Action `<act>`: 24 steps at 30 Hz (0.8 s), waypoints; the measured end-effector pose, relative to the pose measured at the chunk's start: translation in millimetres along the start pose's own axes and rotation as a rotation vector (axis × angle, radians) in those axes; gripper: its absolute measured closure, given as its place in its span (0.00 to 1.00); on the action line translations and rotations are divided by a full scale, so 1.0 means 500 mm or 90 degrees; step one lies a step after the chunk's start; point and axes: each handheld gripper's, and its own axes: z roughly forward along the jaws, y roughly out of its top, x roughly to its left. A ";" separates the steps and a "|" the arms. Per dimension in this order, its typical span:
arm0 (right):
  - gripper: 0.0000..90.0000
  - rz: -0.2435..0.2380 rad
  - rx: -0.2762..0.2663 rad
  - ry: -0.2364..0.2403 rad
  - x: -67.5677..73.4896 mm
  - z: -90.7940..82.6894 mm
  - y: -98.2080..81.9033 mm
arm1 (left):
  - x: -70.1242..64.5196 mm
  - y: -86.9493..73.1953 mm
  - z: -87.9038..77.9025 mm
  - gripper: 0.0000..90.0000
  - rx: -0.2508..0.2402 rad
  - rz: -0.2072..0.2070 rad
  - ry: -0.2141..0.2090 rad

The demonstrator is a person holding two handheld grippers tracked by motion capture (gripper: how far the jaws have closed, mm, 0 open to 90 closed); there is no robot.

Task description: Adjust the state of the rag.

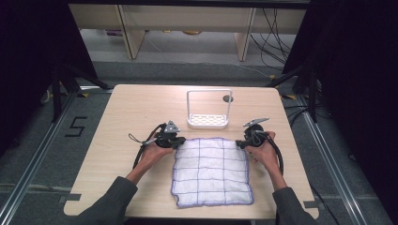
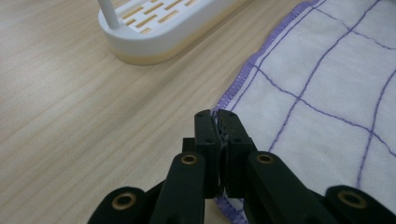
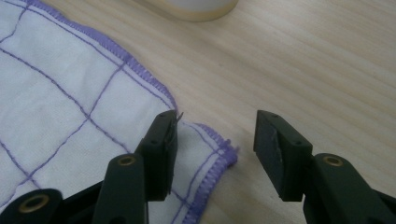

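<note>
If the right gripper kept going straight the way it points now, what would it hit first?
Probably bare wooden table first. The right gripper has open jaws straddling the corner of the white cloth with purple grid lines; farther ahead, slightly off line, sits the white slotted plastic rack. Depth is hard to judge.

A: Your sleeves are dark grey-green, long, reaching almost to each wrist.

B: And the tools you carry?

A: Your left black two-jaw gripper (image 1: 179, 140) has a grey three-cornered plate on top and a black cable looping off behind your hand. Your right black two-jaw gripper (image 1: 239, 143) has the same plate and a black cable trailing along your forearm.

B: Closer up?

A: Your fingers (image 2: 207, 135) are flat matte black blocks with small dimples. The arms behind them are black links with brass-coloured rivets. Your right fingers (image 3: 281, 149) show scuffed grey inner faces.
</note>
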 end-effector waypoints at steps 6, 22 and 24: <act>0.60 -0.019 0.012 -0.002 0.014 0.014 0.001 | 0.002 0.000 -0.001 0.97 -0.007 -0.005 0.001; 0.95 -0.044 -0.029 0.038 0.014 -0.012 0.010 | 0.012 0.002 -0.013 0.98 -0.021 -0.013 0.007; 0.95 -0.053 -0.057 0.040 0.010 -0.016 0.011 | 0.014 0.004 -0.018 0.98 -0.027 -0.013 0.012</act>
